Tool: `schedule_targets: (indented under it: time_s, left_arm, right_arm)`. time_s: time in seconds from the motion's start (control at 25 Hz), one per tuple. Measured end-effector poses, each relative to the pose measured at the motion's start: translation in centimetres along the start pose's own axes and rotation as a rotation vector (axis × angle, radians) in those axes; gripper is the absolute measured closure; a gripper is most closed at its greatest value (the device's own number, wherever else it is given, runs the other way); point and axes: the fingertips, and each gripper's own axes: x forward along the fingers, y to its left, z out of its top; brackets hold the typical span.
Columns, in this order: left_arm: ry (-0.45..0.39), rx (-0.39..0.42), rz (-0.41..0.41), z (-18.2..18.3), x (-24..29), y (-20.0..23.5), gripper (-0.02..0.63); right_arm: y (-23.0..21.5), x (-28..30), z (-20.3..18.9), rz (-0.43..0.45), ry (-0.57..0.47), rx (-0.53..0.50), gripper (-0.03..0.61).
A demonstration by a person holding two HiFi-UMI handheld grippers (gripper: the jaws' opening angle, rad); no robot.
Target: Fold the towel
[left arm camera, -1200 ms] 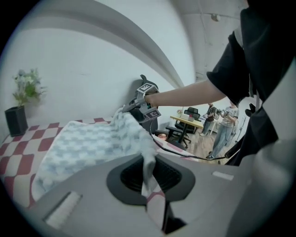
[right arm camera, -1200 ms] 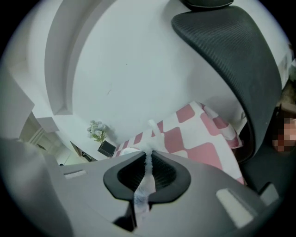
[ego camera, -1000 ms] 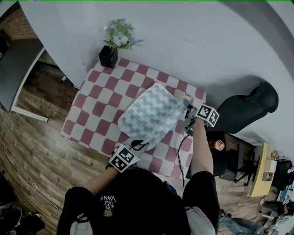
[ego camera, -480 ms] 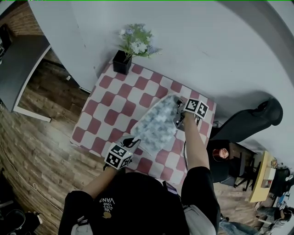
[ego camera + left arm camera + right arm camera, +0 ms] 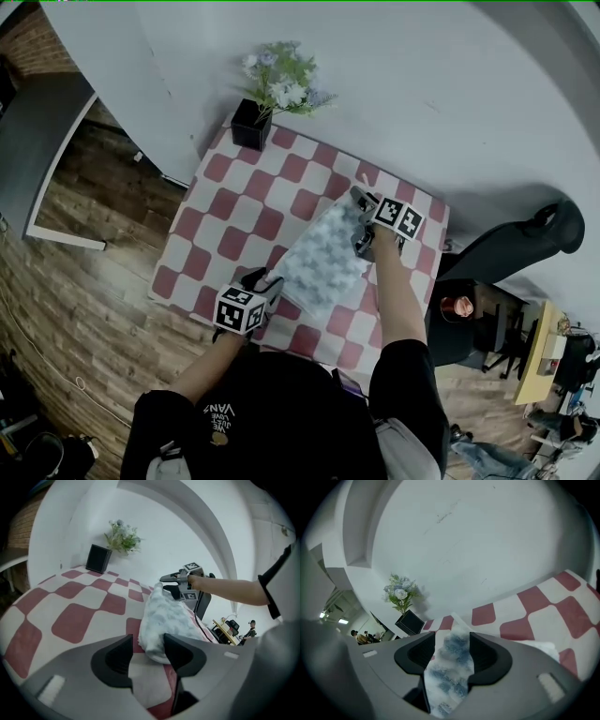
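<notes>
Near the table's [image 5: 234, 202] right edge, left gripper [image 5: 146, 652] and right gripper [image 5: 452, 654] have just opened, the towel [image 5: 323, 262] loose between their jaws; we withdraw without dragging it.

Towel [image 5: 323, 267]: soft fluffy terry cloth, matt. Tablecloth [image 5: 244, 202]: smooth cloth. Floor [image 5: 84, 281]: wood planks. Wall [image 5: 422, 84]: smooth, matt.

We see the towel [image 5: 323, 262], white with a grey-blue check pattern, lying on the red-and-white checked table [image 5: 234, 202]. It is folded over into a long, narrow, soft shape with some wrinkles. It runs slantwise from the near edge toward the far right corner, and its near end looks thick and rounded.
</notes>
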Motion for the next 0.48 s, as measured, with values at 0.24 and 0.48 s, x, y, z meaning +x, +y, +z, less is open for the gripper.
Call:
schedule_targets:
  time_s: [0.24, 0.48]
  left_arm:
    - [-0.003, 0.007, -0.059, 1.0, -0.1, 0.7, 0.4]
    - [-0.015, 0.121, -0.189, 2.5, -0.9, -0.1, 0.39]
  right_arm:
    - [0.6, -4.8, -0.5, 0.01, -0.081, -0.112, 0.348]
    - [2.0, -10.4, -4.1, -0.014, -0.15, -0.271, 0.348]
